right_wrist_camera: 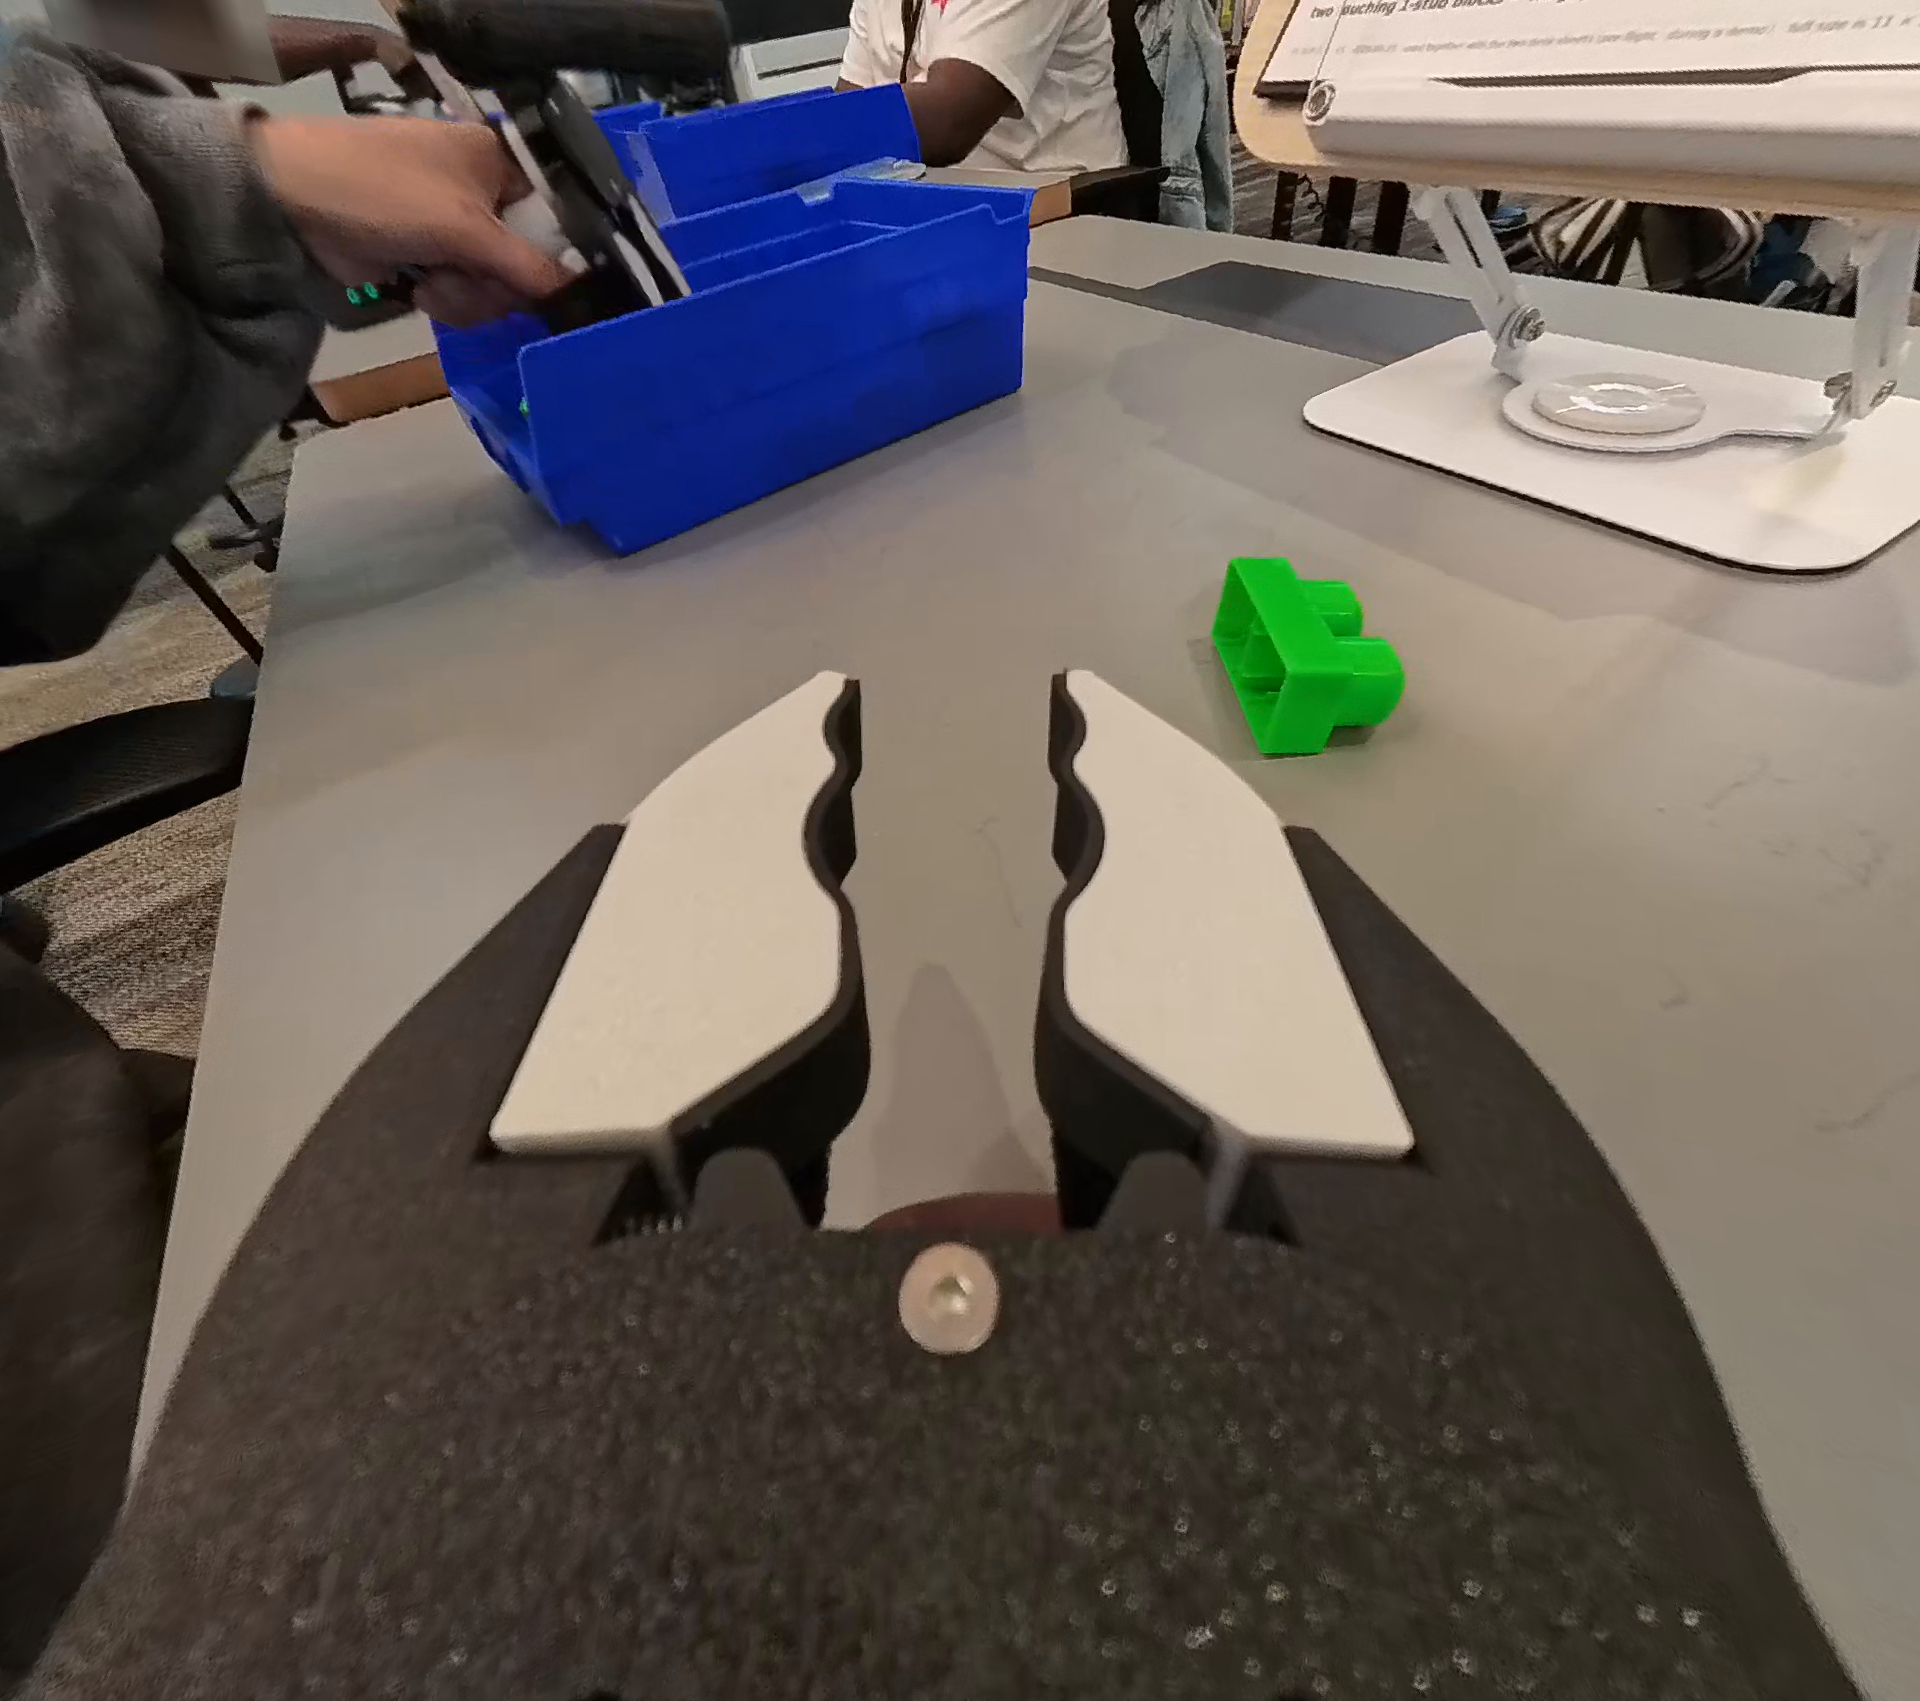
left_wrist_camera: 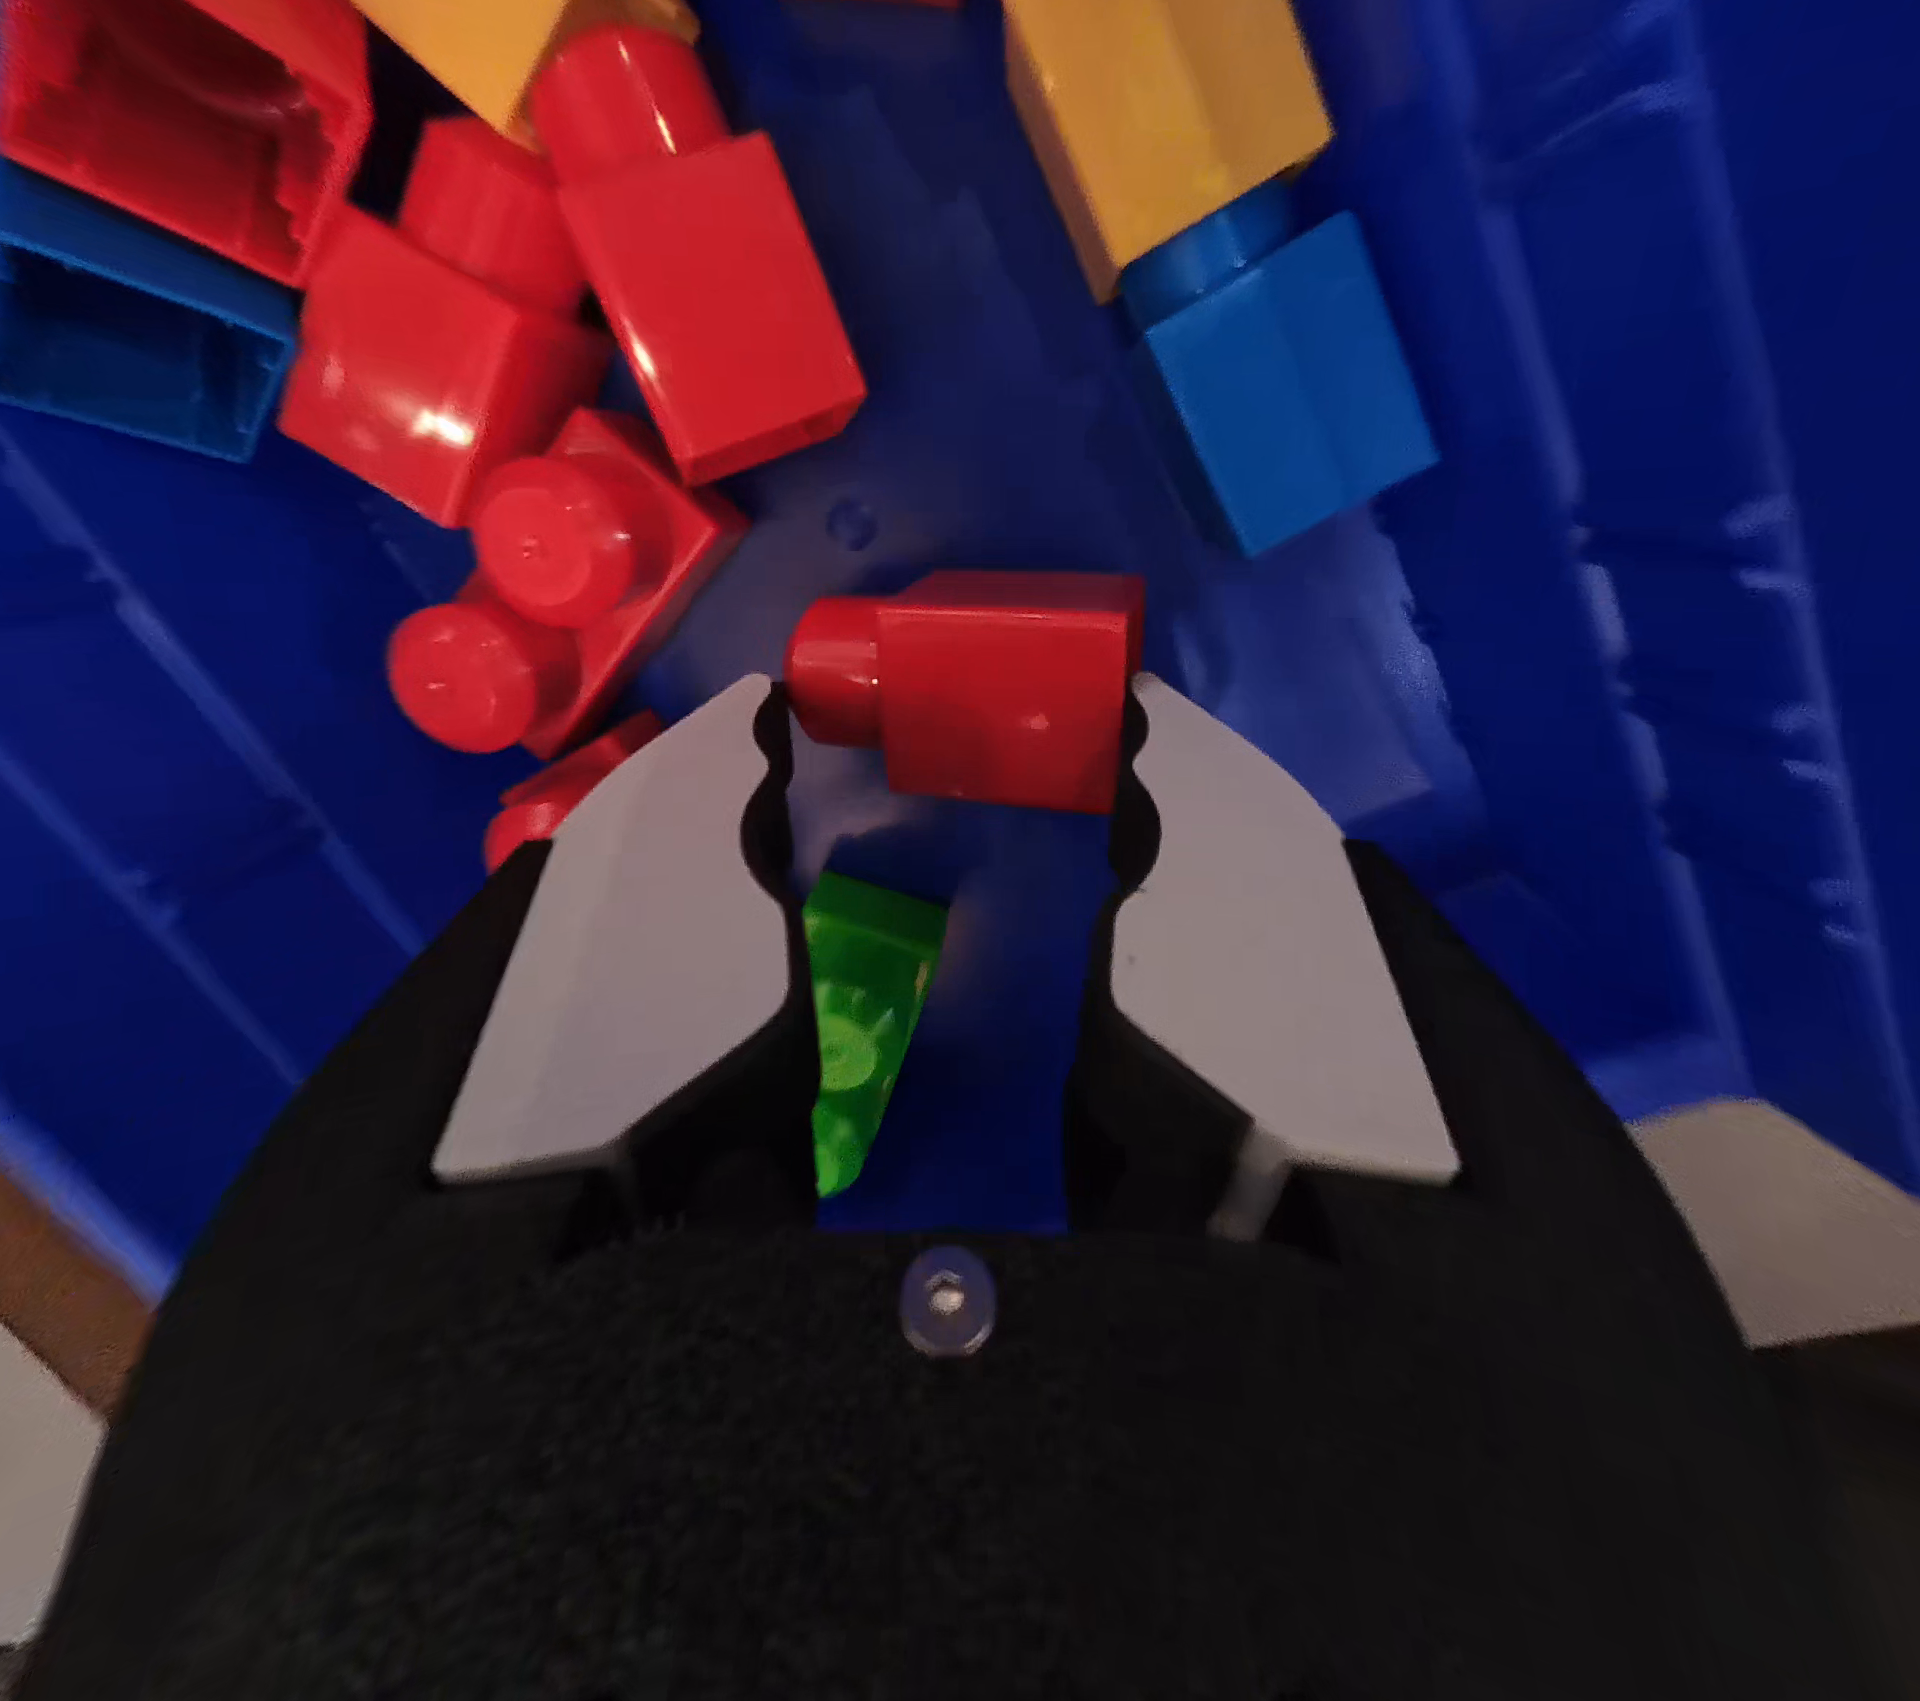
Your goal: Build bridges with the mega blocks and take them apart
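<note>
Left gripper (left_wrist_camera: 951,685) is down inside the blue bin (left_wrist_camera: 1621,508), jaws either side of a one-stud red block (left_wrist_camera: 987,690), apparently clamped on it, though contact is blurred. Probably fetching a bridge support. Right gripper (right_wrist_camera: 956,695) hovers over the bench (right_wrist_camera: 727,612), jaws apart and empty. Green two-stud block (right_wrist_camera: 1304,664) lies on its side nearby.
</note>
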{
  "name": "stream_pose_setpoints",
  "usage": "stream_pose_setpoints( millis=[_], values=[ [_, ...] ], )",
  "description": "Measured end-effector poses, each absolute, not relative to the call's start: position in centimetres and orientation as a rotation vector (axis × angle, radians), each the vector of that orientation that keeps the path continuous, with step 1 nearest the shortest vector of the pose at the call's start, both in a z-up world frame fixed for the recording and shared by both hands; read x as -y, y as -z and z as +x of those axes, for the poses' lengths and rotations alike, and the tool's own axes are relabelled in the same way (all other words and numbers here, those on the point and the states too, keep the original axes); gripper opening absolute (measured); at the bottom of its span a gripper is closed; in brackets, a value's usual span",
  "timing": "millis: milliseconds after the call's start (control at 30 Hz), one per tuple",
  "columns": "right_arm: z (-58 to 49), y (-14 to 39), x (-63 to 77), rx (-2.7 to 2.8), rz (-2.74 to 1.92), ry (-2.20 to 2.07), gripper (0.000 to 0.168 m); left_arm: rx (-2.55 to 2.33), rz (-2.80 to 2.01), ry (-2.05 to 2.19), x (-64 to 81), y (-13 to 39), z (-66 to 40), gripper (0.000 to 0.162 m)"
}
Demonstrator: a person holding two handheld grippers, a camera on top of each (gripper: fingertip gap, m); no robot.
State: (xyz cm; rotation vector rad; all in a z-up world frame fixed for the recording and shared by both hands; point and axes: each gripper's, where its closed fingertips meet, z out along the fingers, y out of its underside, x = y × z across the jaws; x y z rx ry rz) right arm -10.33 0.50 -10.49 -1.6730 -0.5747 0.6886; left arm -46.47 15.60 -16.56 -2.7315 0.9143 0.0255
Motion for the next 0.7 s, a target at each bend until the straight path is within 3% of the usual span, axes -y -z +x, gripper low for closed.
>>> stream_pose_setpoints(
  millis=[200, 300, 467, 700],
  values=[
    [-10.3, 10.4, -0.5, 0.568, -1.670, -0.695, 0.034, -1.673, -2.051, 0.066, -11.8, 6.6, -38.3, 0.058],
    [-10.3, 10.3, -0.6, 0.565, -1.666, -0.701, 0.034, -2.018, -1.613, 0.038, -8.1, 4.9, -32.2, 0.058],
    [-10.0, 10.2, -0.7, 0.548, -1.661, -0.705, 0.034, -2.429, -1.205, 0.025, -4.9, 9.9, -25.6, 0.057],
    [-9.4, 10.1, -0.5, 0.524, -1.655, -0.714, 0.034, -2.672, -1.097, 0.118, -5.0, 16.6, -22.0, 0.057]
  ],
)
